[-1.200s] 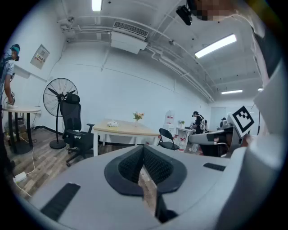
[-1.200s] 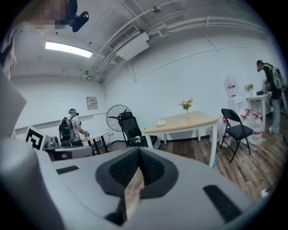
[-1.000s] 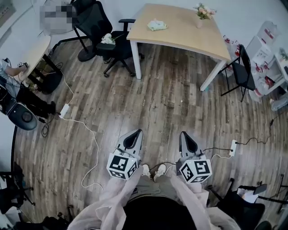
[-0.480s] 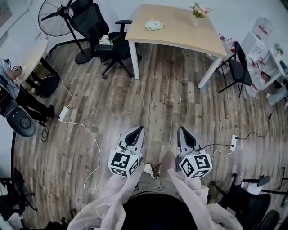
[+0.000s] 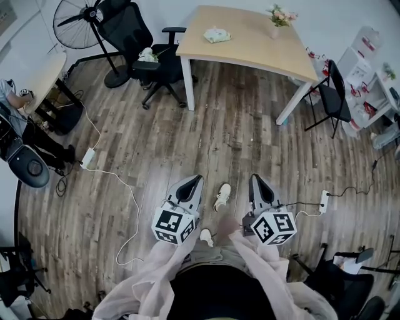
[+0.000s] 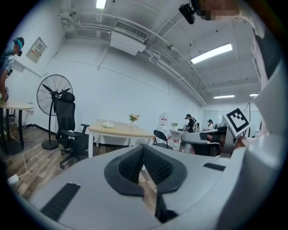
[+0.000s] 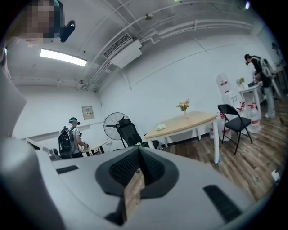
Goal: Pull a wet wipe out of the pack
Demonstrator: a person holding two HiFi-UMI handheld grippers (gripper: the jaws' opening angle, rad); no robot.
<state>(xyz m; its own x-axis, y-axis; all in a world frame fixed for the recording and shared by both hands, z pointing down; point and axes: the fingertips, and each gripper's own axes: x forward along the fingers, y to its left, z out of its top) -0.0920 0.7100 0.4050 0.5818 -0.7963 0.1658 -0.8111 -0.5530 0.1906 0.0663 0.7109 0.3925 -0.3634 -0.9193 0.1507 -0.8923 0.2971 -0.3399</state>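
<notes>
Side by side above wooden floor (image 5: pixel 237 131): left gripper (image 5: pixel 192 182) and right gripper (image 5: pixel 256 180), jaws pressed together, holding nothing. Well apart, on light table (image 5: pixel 250 47): pack of wet wipes (image 5: pixel 217 35).

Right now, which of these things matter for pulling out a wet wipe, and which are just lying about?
For the job:
wipe pack, on the table
left gripper, shut, empty
right gripper, shut, empty

Lying about:
flowers
fan
office chair
folding chair
power strip
</notes>
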